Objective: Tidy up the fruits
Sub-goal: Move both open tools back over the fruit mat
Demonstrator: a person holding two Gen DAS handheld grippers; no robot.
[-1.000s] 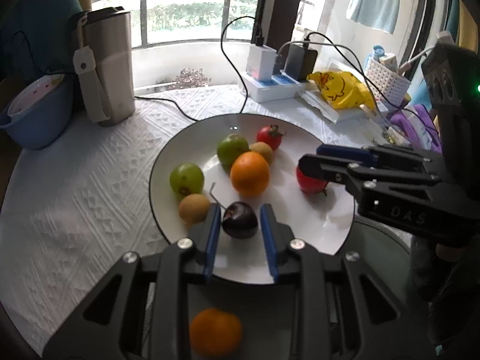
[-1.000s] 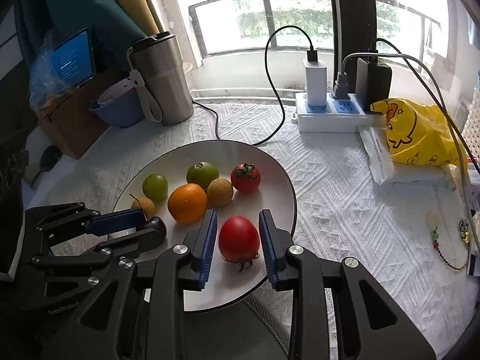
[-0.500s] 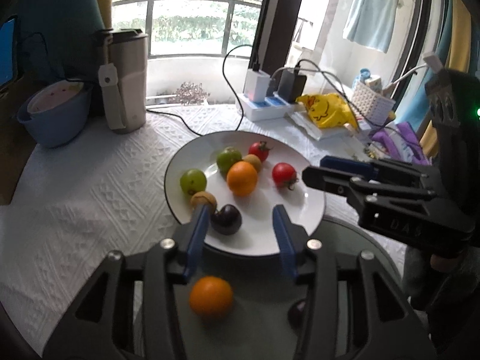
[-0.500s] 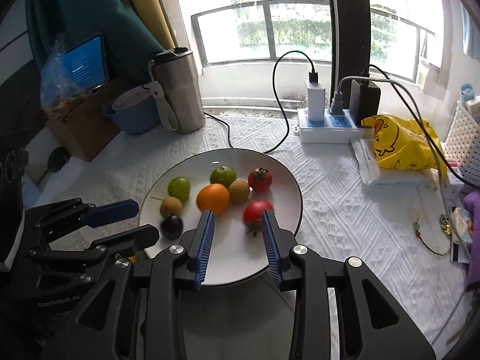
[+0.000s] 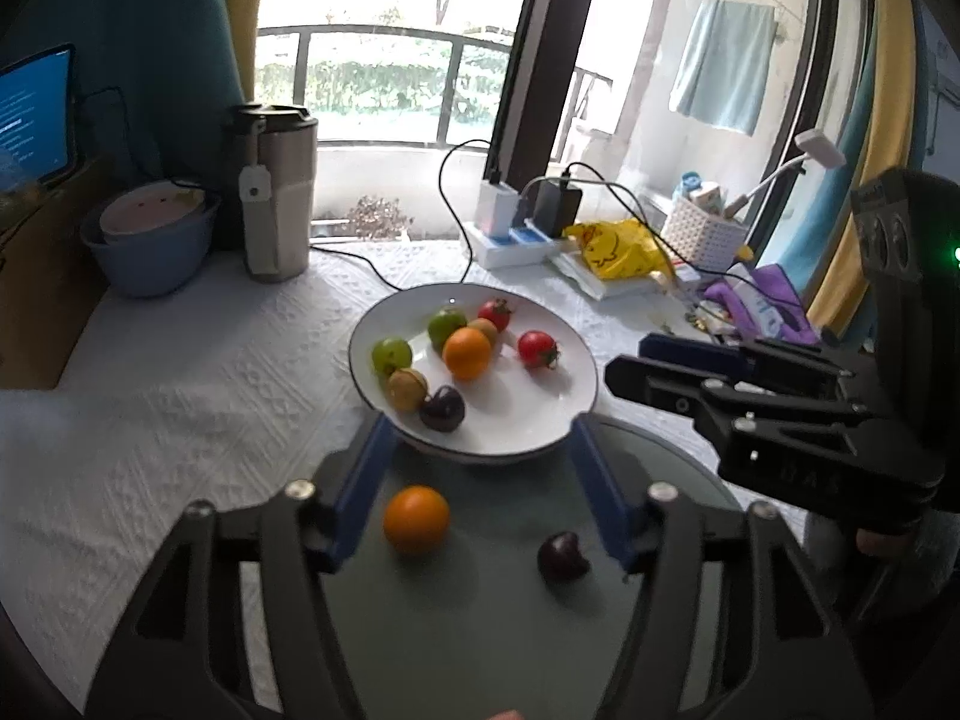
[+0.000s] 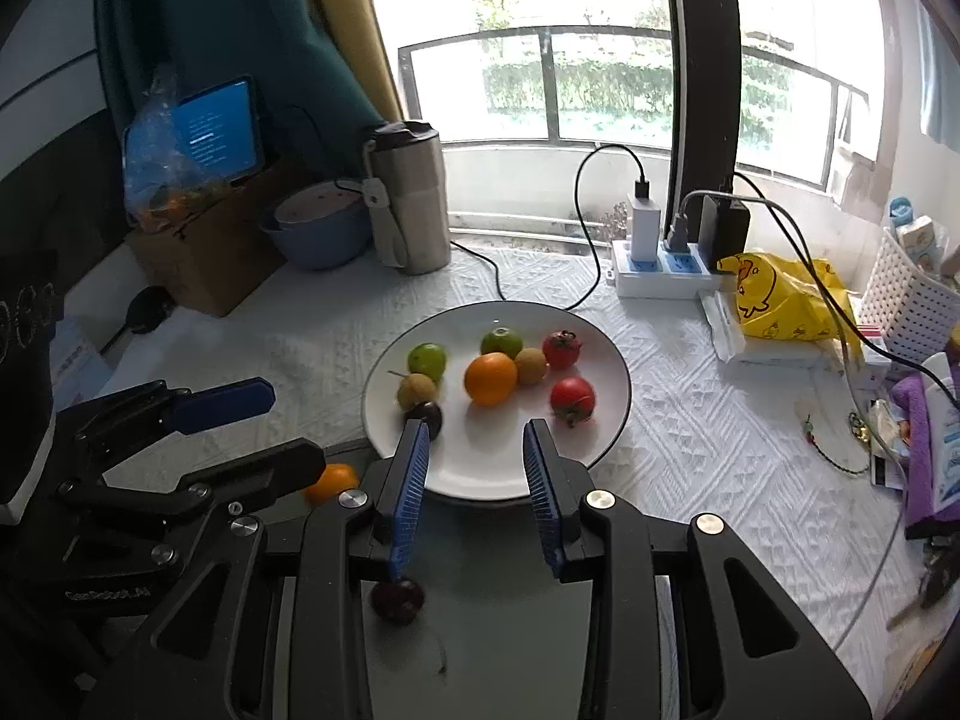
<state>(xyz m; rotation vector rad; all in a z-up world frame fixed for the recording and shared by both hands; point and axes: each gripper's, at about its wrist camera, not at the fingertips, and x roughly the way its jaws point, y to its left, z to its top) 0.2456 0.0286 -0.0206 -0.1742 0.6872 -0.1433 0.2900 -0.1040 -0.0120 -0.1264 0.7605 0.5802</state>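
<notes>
**Both grippers empty above the fruit plate**

Our left gripper [image 5: 480,450] hangs over the near rim of the white plate [image 5: 540,420] with its blue fingers [image 5: 366,480] spread wide; its jaws have just been opening, and nothing sits between them. Our right gripper [image 6: 480,456] hovers at the same near rim, its blue pads [image 6: 411,480] apart with only bare plate showing in the gap, so it grips nothing.

On the plate we see seven fruits. A large orange [image 6: 490,378] lies near the middle. Two green fruits lie on the far left, one [image 6: 427,359] nearer the left rim and one [image 6: 501,341] just behind the orange. A brown fruit [image 6: 531,365] touches the orange on its right. A second brown fruit [image 6: 416,391] lies at the left, touching a dark plum [image 6: 427,415] just in front of it. Two tomatoes lie on the right, one far [image 6: 562,348] and one nearer [image 6: 573,397].

The plate sits partly on a grey-green round surface [image 5: 480,600] near us. On that surface, off the plate, rest a second orange [image 5: 416,519] at the left and a second dark plum [image 5: 563,555] at the right.

A white textured cloth [image 6: 690,420] covers the table.
</notes>
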